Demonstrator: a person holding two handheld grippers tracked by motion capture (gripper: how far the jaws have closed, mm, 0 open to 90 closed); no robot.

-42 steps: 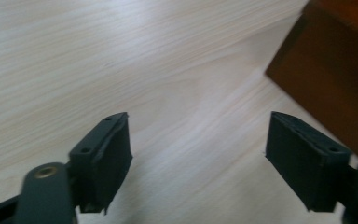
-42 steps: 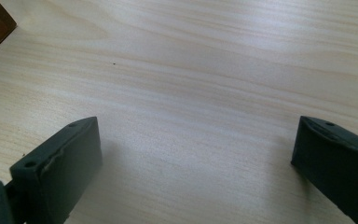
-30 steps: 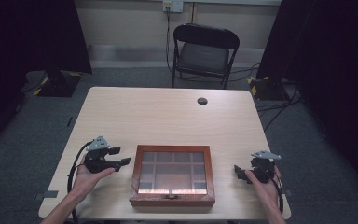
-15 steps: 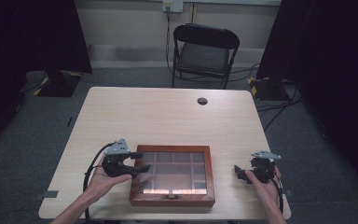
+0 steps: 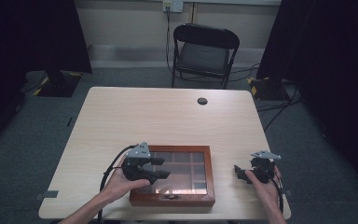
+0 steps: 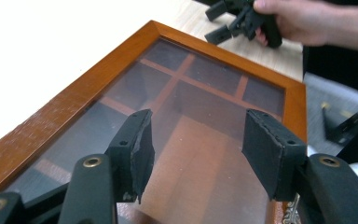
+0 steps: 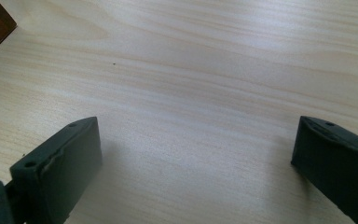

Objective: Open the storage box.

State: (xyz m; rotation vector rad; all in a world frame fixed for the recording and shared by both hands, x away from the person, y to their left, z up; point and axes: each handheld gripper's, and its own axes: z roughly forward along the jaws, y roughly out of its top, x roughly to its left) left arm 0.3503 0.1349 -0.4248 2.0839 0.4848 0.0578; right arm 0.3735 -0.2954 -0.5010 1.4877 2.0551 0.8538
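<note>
A flat wooden box [image 5: 209, 171] with a glass lid and inner dividers lies near the table's front edge; its brown frame [image 6: 70, 102] runs across the left gripper view. My left gripper [image 5: 163, 169] hovers over the box's left part, open, with nothing between its pads [image 6: 140, 144]; its jaws have just been closing partway. My right gripper [image 5: 237, 171] rests low over bare table right of the box, its jaws wide open and empty [image 7: 196, 158]. That same right gripper [image 6: 242, 18] shows far off in the left gripper view, held by a hand.
A light wooden table [image 5: 168, 116] carries a small dark round cap [image 5: 202, 101] at the back. A black folding chair [image 5: 205, 51] stands behind the table. A small latch [image 5: 169, 197] sits on the box's front edge. Cables trail from both grippers.
My left gripper has travelled right from the bare table beside the box to over the box's left part, a little higher. The right gripper has stayed put.
</note>
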